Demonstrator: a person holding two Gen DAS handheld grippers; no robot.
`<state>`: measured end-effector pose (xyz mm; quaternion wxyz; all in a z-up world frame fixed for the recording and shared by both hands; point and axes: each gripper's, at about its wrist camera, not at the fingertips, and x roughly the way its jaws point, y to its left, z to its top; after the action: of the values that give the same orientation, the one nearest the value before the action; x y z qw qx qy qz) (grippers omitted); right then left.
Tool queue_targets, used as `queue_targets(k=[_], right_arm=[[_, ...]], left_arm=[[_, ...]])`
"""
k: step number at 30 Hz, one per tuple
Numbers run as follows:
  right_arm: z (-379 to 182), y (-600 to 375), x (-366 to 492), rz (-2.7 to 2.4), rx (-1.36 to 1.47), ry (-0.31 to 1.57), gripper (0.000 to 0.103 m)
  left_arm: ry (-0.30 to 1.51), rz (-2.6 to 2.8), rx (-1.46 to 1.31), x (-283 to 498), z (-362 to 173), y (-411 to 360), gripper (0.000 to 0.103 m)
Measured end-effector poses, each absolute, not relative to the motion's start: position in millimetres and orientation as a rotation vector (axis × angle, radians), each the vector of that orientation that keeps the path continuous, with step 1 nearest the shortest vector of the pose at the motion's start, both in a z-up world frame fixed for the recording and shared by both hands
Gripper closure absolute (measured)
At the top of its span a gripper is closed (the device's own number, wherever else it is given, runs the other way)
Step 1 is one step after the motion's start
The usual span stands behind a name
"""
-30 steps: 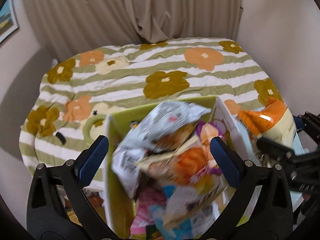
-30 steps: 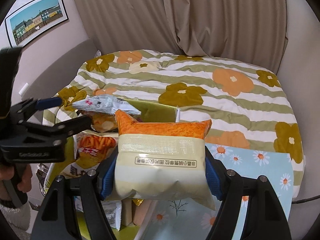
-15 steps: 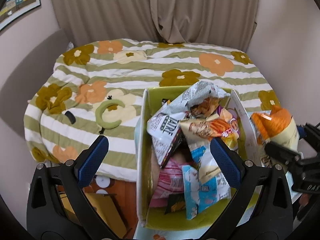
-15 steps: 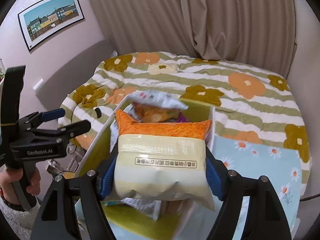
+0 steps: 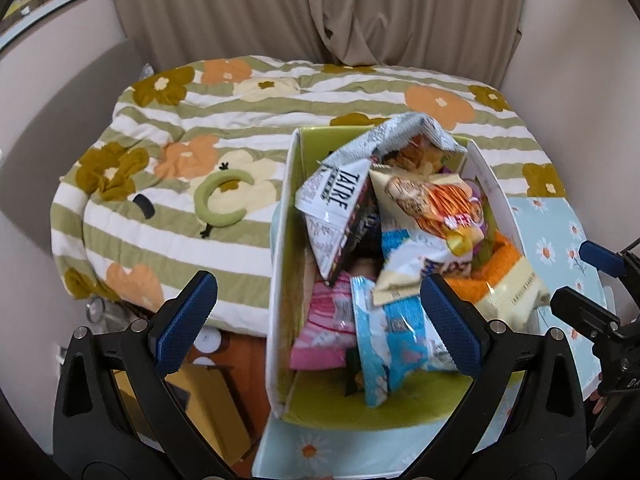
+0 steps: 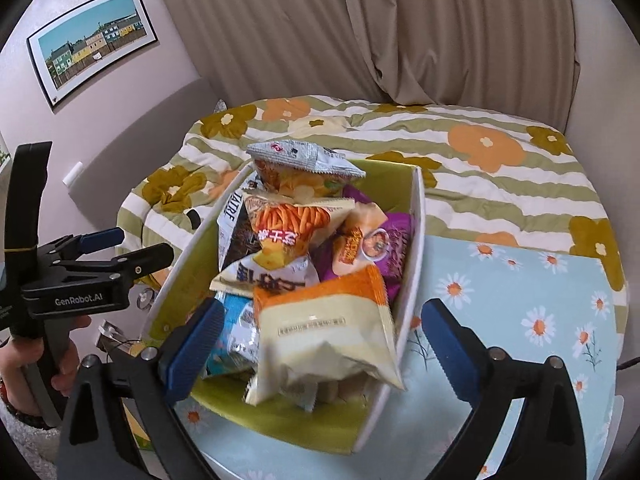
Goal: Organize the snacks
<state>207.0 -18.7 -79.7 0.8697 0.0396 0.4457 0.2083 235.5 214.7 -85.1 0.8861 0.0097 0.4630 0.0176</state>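
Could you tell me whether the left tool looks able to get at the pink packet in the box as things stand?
Probably yes: the left tool is open above the box, and the pink packet lies partly exposed.

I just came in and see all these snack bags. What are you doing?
A person holds a gripper in each hand and is tidying snacks into a green box on a daisy-print table. The right gripper has just been opening its fingers, and the orange-and-cream bag now lies loose on the pile. The left gripper is open, holding nothing.
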Motion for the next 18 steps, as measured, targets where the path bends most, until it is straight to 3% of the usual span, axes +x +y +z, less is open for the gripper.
queue_targets(k=[18], right_arm=[[11, -99, 86, 0.188, 0.046, 0.728, 0.005]], left_arm=[[0.759, -0.021, 0.015, 100, -11, 138, 0.001]])
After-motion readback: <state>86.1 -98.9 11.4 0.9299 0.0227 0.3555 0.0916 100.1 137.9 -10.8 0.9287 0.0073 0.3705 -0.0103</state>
